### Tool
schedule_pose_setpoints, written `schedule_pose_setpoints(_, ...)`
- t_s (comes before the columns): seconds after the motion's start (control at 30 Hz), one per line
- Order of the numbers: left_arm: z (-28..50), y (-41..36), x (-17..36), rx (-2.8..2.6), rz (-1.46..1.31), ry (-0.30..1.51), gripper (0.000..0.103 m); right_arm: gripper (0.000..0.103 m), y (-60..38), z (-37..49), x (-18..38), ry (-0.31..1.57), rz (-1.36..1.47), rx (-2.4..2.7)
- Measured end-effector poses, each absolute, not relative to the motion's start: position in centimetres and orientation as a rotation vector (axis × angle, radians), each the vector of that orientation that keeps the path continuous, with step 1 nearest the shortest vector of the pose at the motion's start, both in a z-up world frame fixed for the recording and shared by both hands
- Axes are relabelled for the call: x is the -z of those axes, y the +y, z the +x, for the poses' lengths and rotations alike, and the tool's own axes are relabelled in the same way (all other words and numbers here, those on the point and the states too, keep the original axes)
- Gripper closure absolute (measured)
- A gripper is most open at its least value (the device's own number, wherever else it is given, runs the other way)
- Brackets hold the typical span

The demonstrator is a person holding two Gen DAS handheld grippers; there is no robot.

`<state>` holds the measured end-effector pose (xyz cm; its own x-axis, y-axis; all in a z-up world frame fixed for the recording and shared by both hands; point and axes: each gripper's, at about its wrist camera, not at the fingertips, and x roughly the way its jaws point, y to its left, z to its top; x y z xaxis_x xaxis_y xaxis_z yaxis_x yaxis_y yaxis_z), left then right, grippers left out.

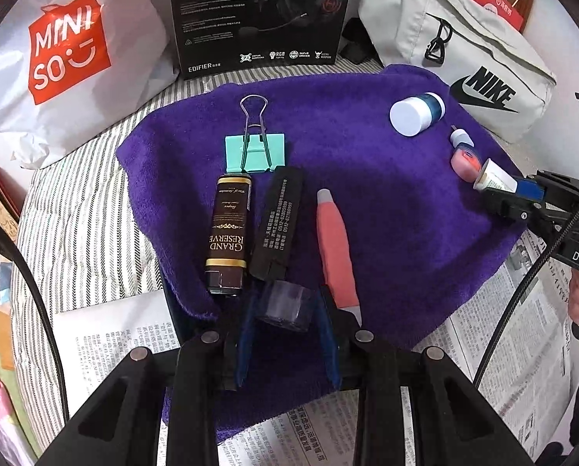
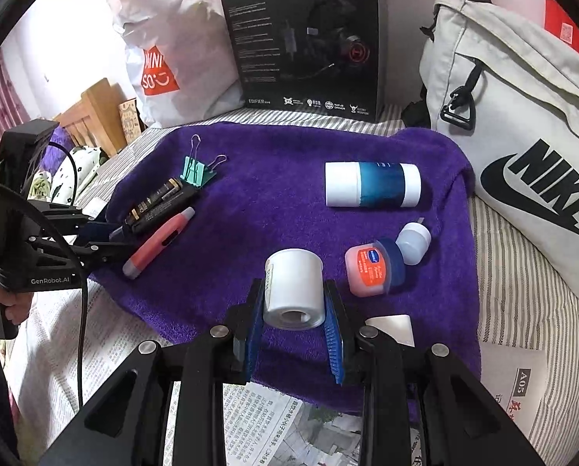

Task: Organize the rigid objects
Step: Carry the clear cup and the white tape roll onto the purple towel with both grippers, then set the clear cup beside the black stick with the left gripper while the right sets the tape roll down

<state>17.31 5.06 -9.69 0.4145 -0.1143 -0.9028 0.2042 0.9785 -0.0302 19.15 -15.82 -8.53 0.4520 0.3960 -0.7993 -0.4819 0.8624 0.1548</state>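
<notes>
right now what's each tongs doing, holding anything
left tongs: closed on a small clear plastic box.
right tongs: closed on a white jar, held on its side.

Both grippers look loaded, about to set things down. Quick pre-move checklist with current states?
1. Left gripper gripped on the clear cube: ok, pads on both its sides.
2. Right gripper gripped on the white tube: ok, clamped between the blue pads.
3. Bare spot on the purple towel ahead of the left gripper: not ok, black stick and red pen lie right in front.
4. Space beside the white tube: not ok, Vaseline jar lies close on its right.
5. Cube clear of the towel: cannot tell.
</notes>
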Motion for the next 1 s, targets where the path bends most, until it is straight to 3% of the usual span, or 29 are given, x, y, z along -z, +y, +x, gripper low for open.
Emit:
schedule_pose_setpoints(0.37, 17.6, 5.1, 9.5, 0.200, 0.092, 1.156, 0.069, 0.074, -16.7, 19.9, 8.1, 0.953, -0.104, -0.513)
schedule_pose_setpoints(0.57, 16.4, 4.9, 8.1, 0.194, 0.101, 1.125, 0.046, 0.074, -17.0, 20.8, 8.0, 0.953, -0.096, -0.494)
schedule_pose_setpoints(0.63, 15.9, 5.0, 7.3, 0.176, 0.106, 1.093, 0.029, 0.074, -16.5, 21.3, 8.2, 0.952, -0.099, -0.498)
schedule_pose_setpoints(1.0, 13.9, 7.3, 6.1, 0.105, 0.081, 1.063, 0.029, 0.074, -13.6, 23.7, 9.8, 0.966, -0.154, -0.487)
